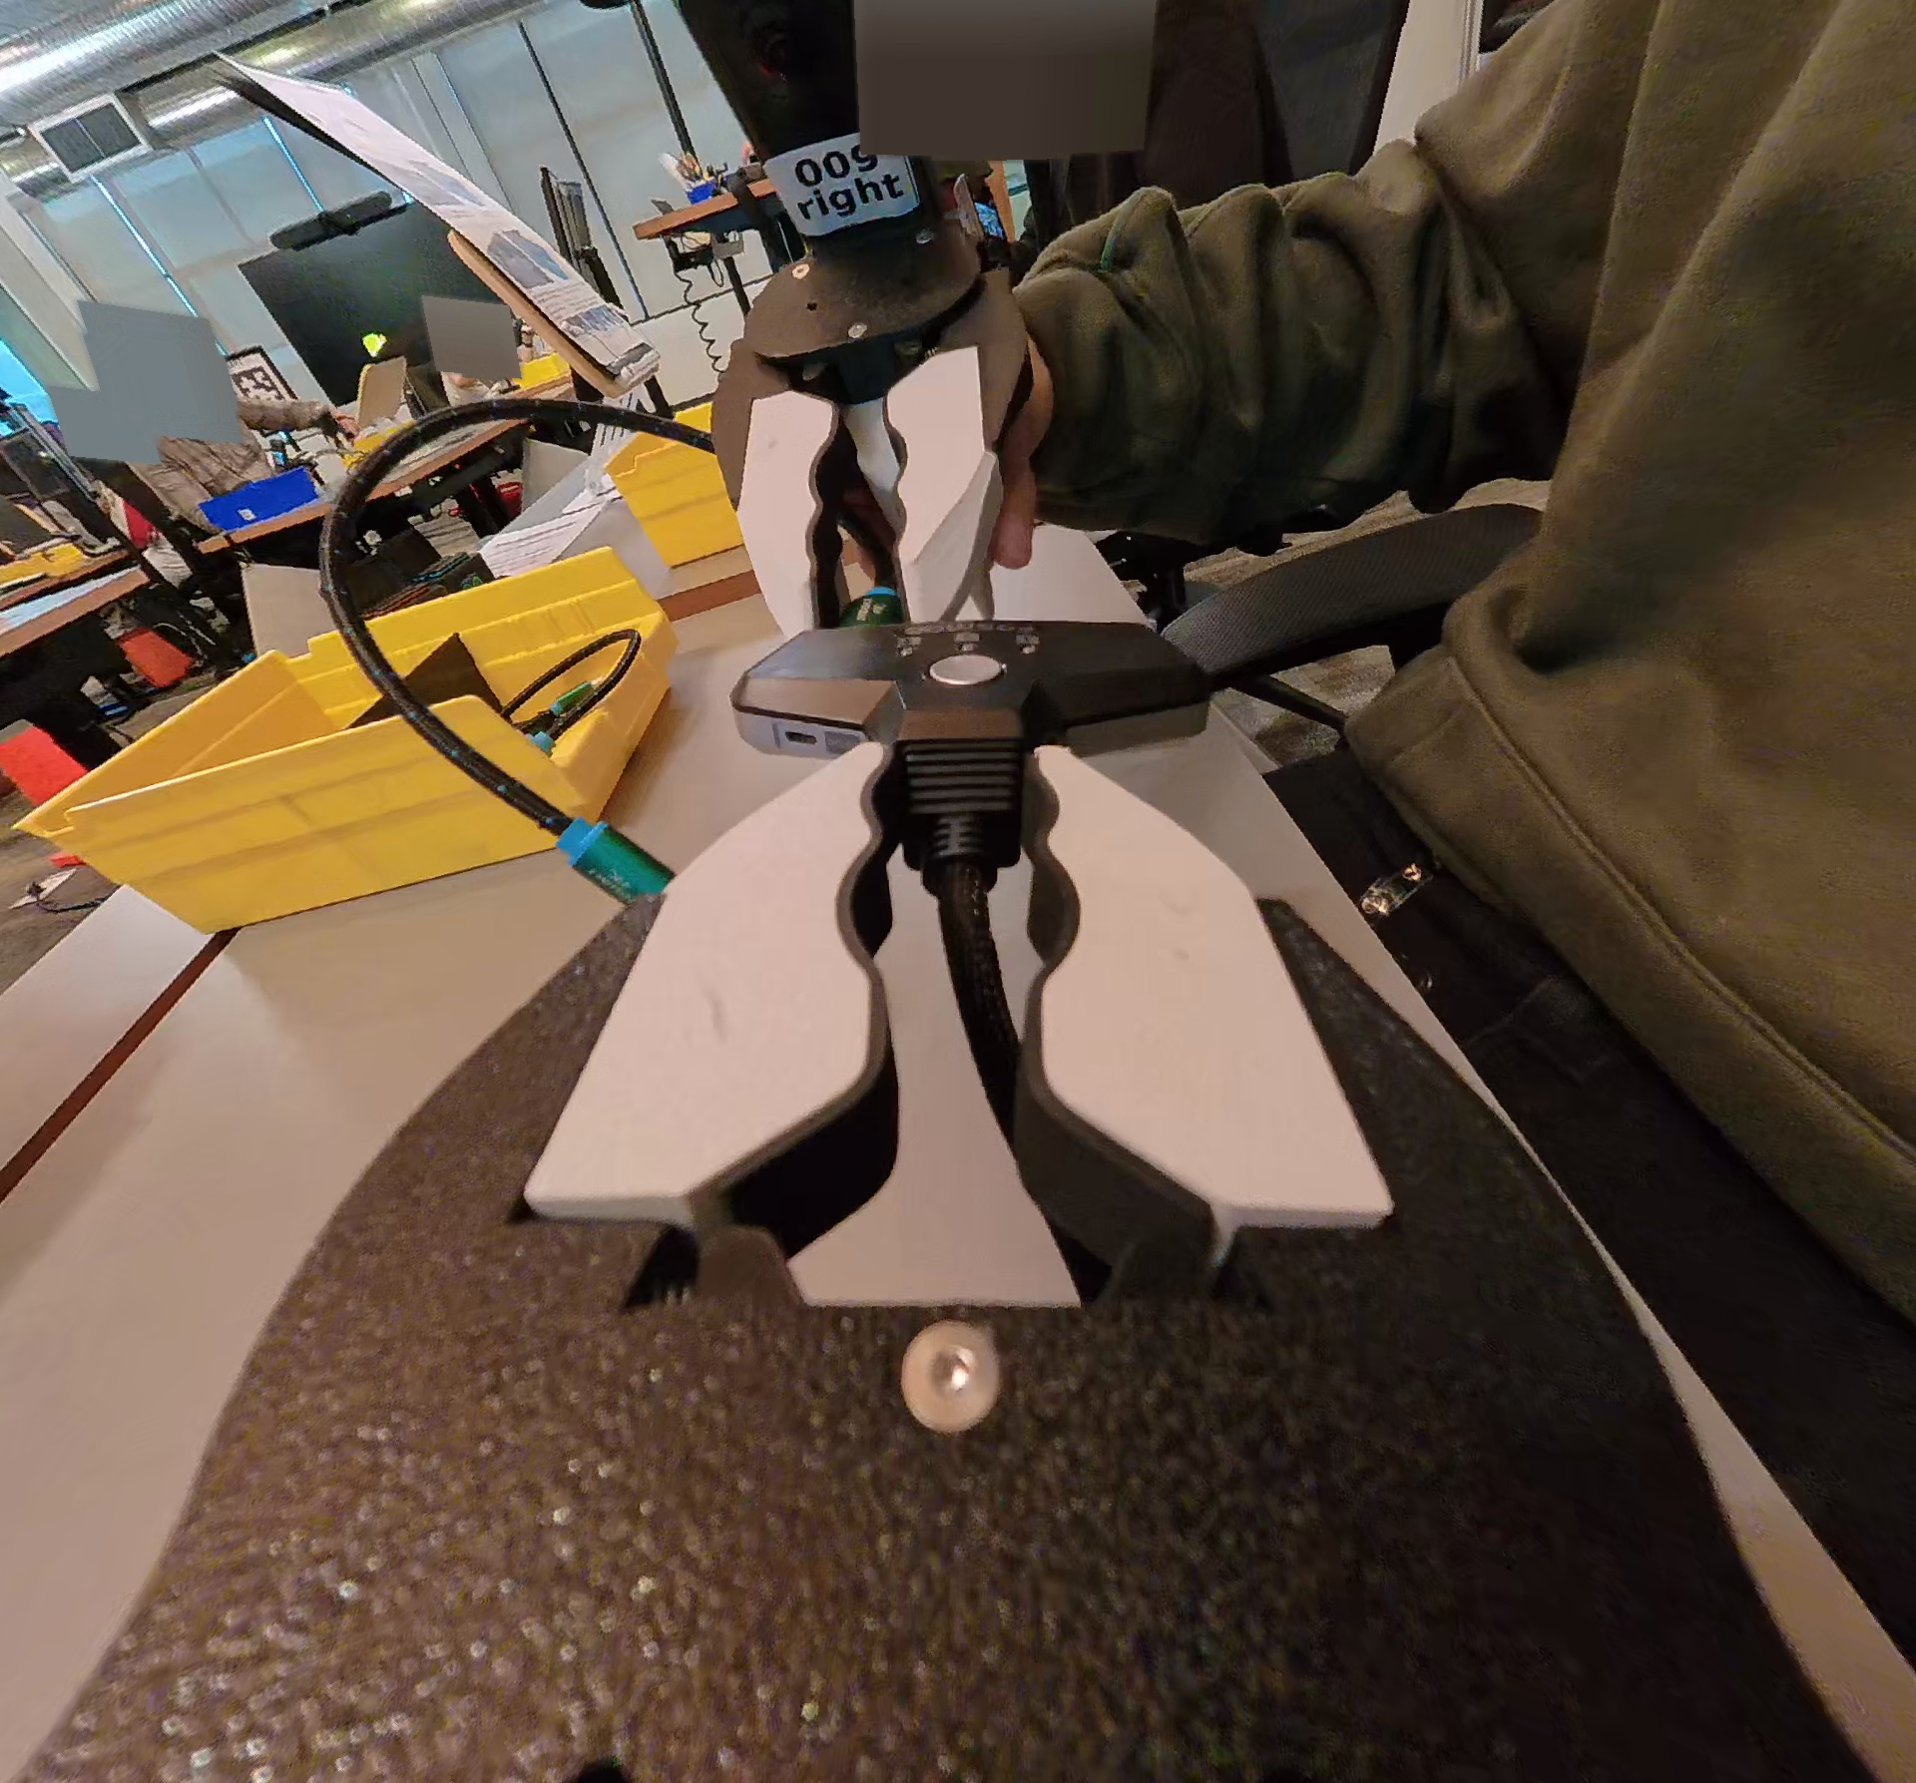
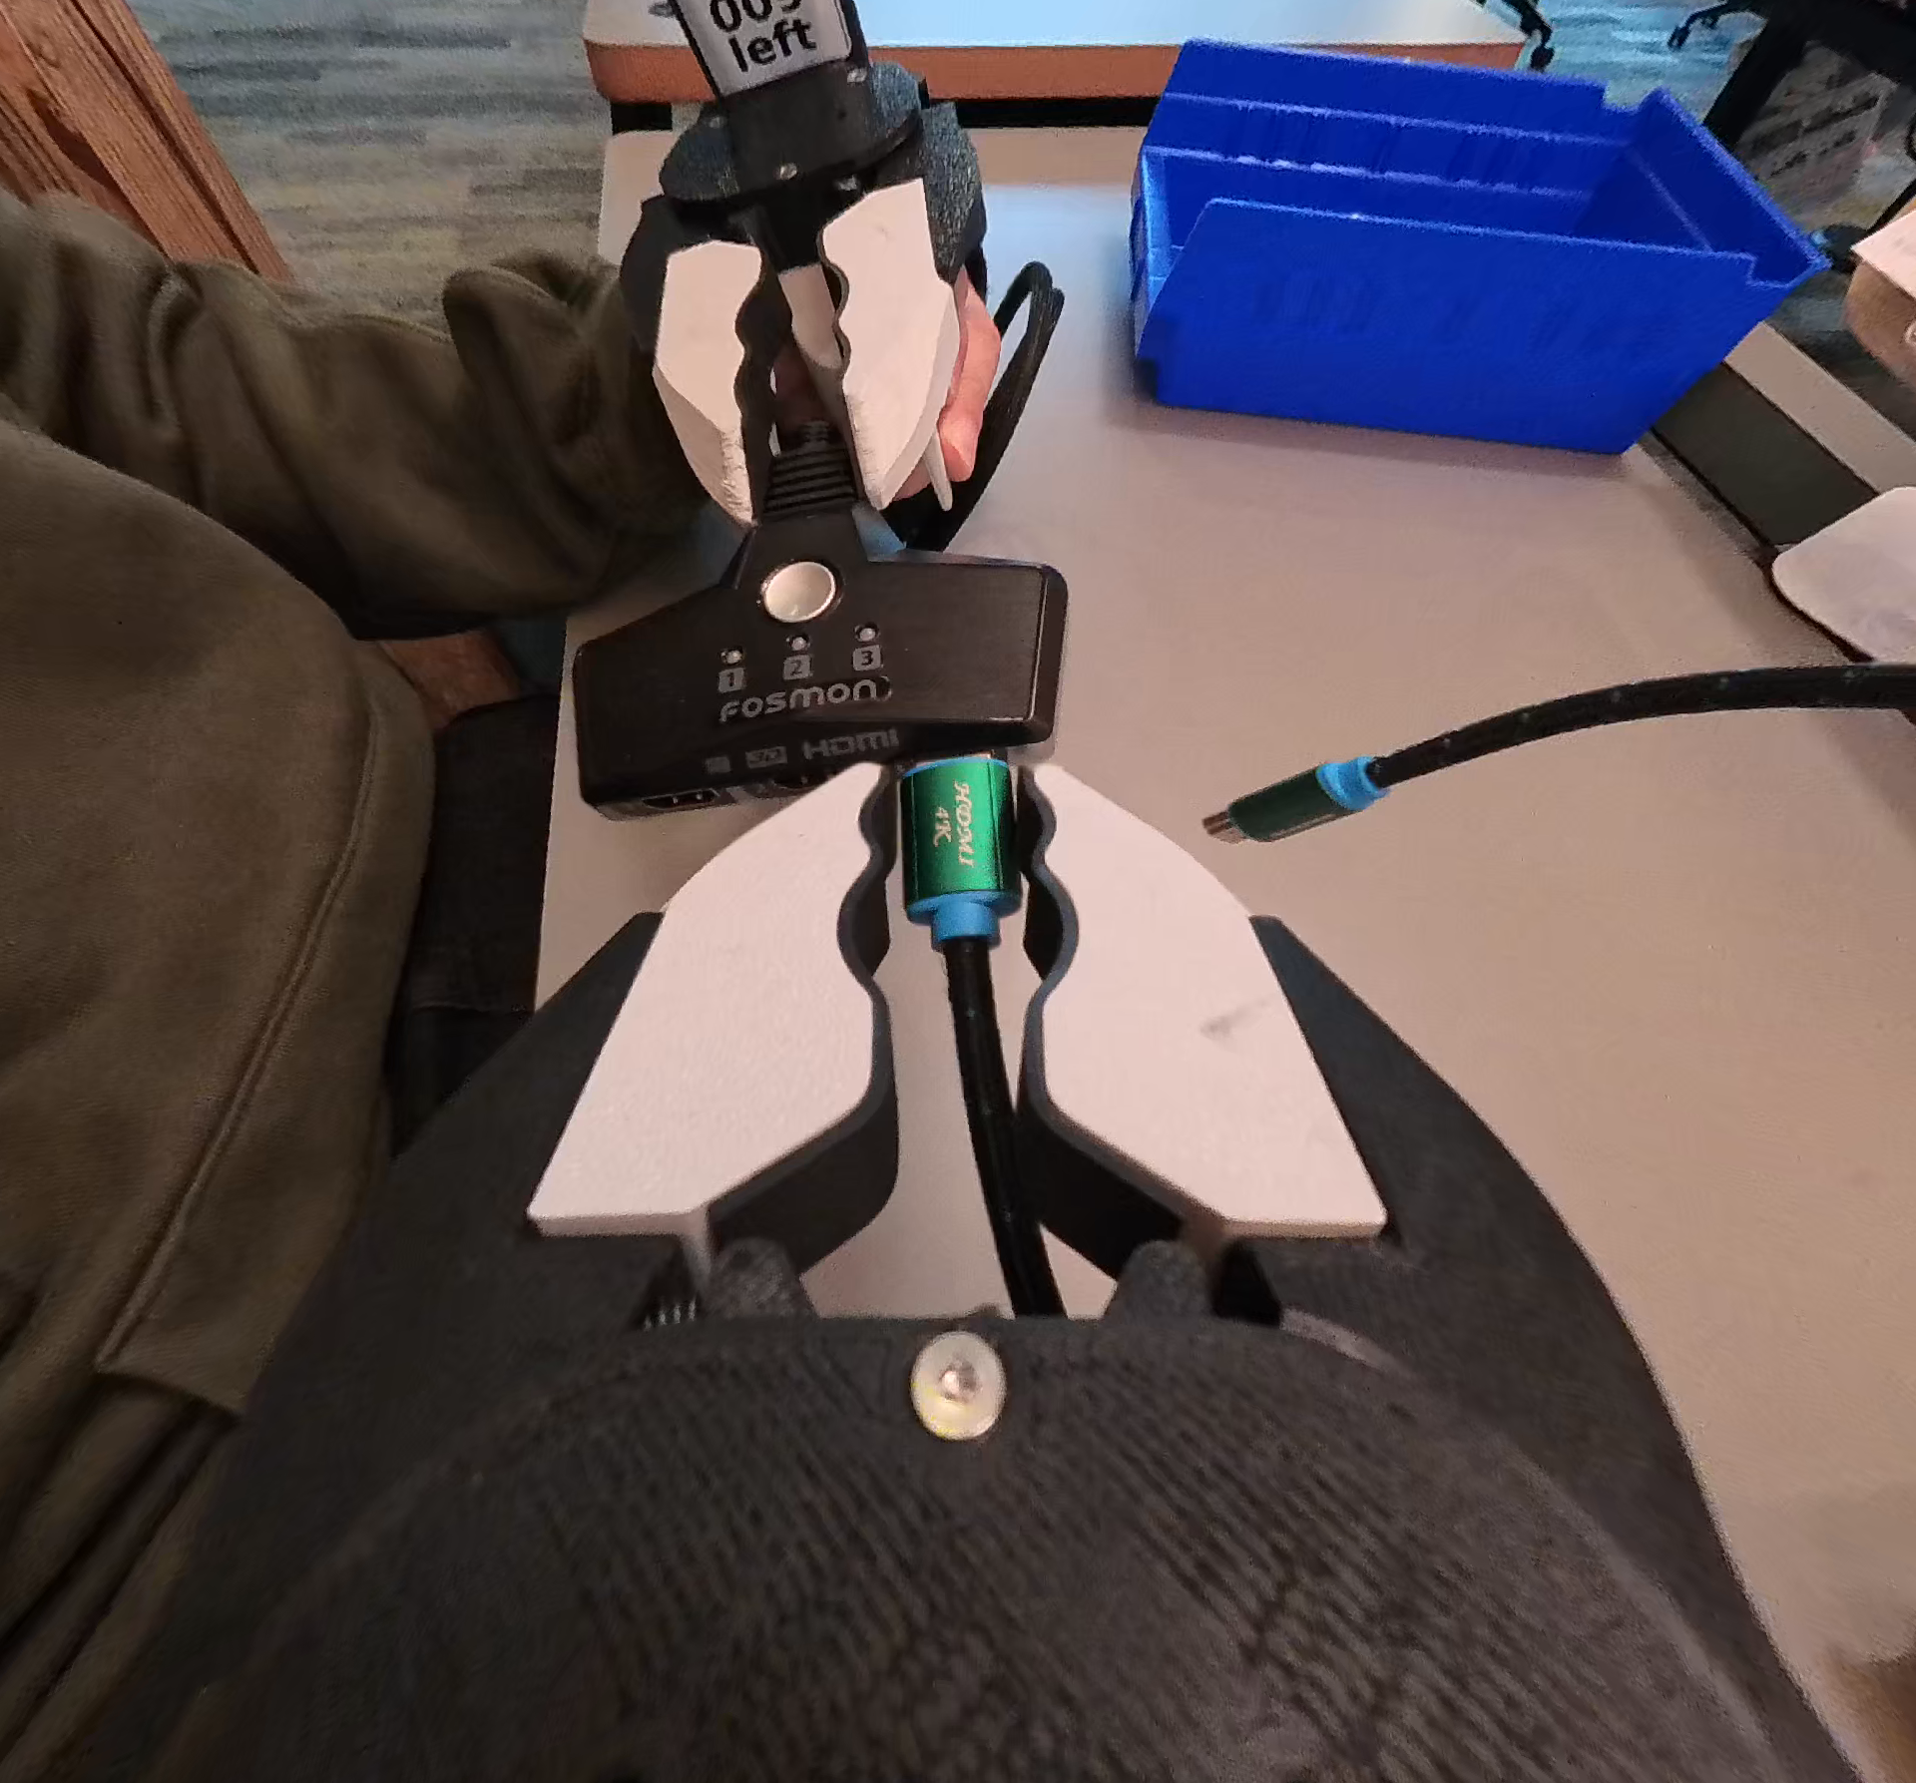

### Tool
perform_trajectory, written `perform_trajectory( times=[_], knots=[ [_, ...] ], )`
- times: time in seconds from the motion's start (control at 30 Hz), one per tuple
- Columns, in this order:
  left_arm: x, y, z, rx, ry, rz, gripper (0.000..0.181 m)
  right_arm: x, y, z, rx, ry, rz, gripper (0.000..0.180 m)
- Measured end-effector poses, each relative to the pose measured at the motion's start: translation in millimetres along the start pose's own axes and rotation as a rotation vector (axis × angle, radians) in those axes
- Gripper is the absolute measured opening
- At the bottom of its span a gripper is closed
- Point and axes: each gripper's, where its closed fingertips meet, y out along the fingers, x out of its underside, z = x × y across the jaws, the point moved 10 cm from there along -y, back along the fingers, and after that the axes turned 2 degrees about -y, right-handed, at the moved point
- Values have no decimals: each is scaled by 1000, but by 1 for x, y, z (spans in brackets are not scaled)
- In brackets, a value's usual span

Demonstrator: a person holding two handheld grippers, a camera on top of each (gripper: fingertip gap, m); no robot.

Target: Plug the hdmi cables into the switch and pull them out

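Switch [image 2: 819, 686] lay flat on the grey surface [image 2: 1348, 1008], close to the person's lap, held between the 2 tools, which faced each other across it.

Left tool [image 1: 959, 780]: fingers [image 1: 767, 956] closed in against the ribbed strain relief [image 1: 959, 774] of the switch's own black cable [image 1: 980, 966]. Grip looked clamped, or very nearly so. Judged purpose: to brace the switch so it would not slide while a plug went in or came out on the opposite side.

Right tool [image 2: 959, 842]: fingers [image 2: 747, 997] flanked the green plug [image 2: 952, 837] of 1 HDMI cable [image 2: 995, 1111]. A thin dark gap showed on each side of the shell, so I cannot tell whether the grip was firm or merely cradling. Plug tip sat at the rightmost of the ports along the switch's near edge; depth of seating not visible. The port at the left end [image 2: 679, 800] showed empty.

Second green plug [image 2: 1296, 805] lay free on the surface to the right of the switch, well apart, cable [image 2: 1659, 697] trailing off right. A third cable lay in the yellow bin [image 1: 342, 759].

Blue bin [image 2: 1452, 251] stood at far right.

Judgement: opposed grips in line with the port axis kept push or pull forces straight, lowering the risk of bending the connector.
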Motion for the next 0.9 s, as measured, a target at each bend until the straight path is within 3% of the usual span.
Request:
perform_trajectory(
  times=[0.73,0.8,0.87,0.9],
  knots=[
    [11,1,-8,-89,-65,-114,21,4,0,3,154,-121,-211,22],
    [8,-41,-15,-201,-107,-13,21,29,-36,27,449,-225,-490,22],
    [0,-76,-19,-286,-109,91,21,14,-65,28,202,170,21,21],
    [-3,-76,-20,-308,-96,85,21,2,-68,26,235,109,40,21]
  ],
)
